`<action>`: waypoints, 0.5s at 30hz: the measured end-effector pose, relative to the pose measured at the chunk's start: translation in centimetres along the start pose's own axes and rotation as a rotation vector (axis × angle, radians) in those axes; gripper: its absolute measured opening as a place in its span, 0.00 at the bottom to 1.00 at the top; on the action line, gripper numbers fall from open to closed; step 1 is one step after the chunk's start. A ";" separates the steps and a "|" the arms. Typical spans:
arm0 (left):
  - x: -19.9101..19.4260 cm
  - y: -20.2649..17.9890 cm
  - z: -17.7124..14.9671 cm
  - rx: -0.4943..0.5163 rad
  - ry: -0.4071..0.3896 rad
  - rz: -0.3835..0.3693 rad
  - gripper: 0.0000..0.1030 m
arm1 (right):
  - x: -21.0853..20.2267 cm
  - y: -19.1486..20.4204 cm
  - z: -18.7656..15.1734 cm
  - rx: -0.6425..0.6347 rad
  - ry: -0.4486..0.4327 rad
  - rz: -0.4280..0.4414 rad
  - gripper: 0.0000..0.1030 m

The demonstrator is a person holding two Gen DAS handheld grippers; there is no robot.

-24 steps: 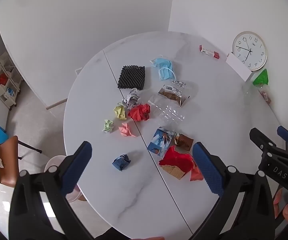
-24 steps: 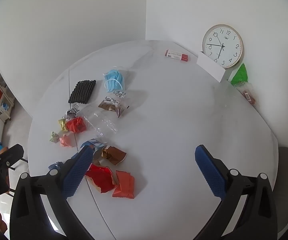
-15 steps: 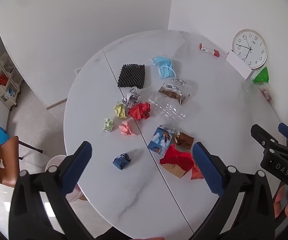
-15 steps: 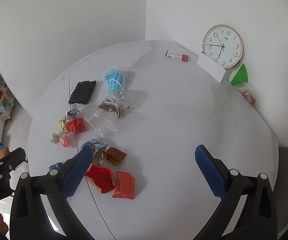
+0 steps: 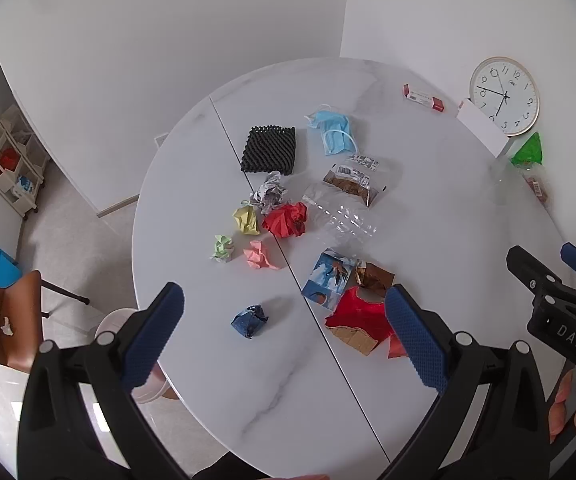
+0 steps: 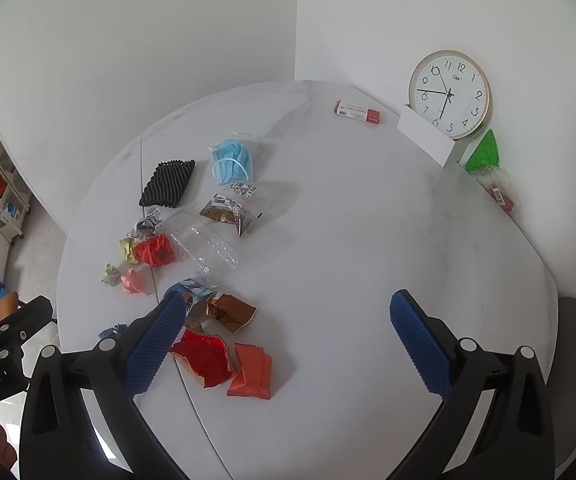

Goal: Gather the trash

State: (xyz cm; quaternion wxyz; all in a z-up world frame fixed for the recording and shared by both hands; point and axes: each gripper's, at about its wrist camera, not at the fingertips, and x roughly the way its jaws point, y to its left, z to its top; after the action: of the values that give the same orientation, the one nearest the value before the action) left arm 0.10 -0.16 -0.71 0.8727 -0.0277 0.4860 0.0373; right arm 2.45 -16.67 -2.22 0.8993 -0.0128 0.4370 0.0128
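Round white marble table (image 5: 427, 216) in a corner. Your left gripper (image 5: 284, 336) and right gripper (image 6: 288, 344) both hang spread wide, empty. Trash is scattered frame-centre; the blue paper wad (image 5: 249, 321), lower centre, looks light and crushable, so pinch across its middle.

Round white marbled surface (image 5: 427, 240), frame centre, bearing scattered trash: black mesh pad (image 5: 270, 150), blue face mask (image 5: 333, 132), clear plastic bottle (image 5: 339, 218), red paper wad (image 5: 286, 220), dark blue wad (image 5: 249, 321), torn red carton (image 5: 357, 320). Wall clock (image 5: 505, 96), upper right. Left tool (image 5: 284, 334), foreground, jaws wide and empty; right tool (image 5: 551, 270), right edge.
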 end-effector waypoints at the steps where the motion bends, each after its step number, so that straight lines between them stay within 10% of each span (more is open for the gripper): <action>1: 0.0 0.0 0.0 0.001 0.002 0.001 0.94 | 0.0 0.0 0.0 0.000 0.001 0.000 0.98; 15: -0.1 0.1 0.0 0.002 0.002 0.003 0.94 | 0.0 0.2 0.3 -0.004 -0.004 0.016 0.98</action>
State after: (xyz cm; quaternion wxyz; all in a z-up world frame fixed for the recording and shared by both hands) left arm 0.04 -0.05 -0.62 0.8723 -0.0261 0.4868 0.0381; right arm 2.67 -16.47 -2.06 0.9001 -0.0112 0.4351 0.0210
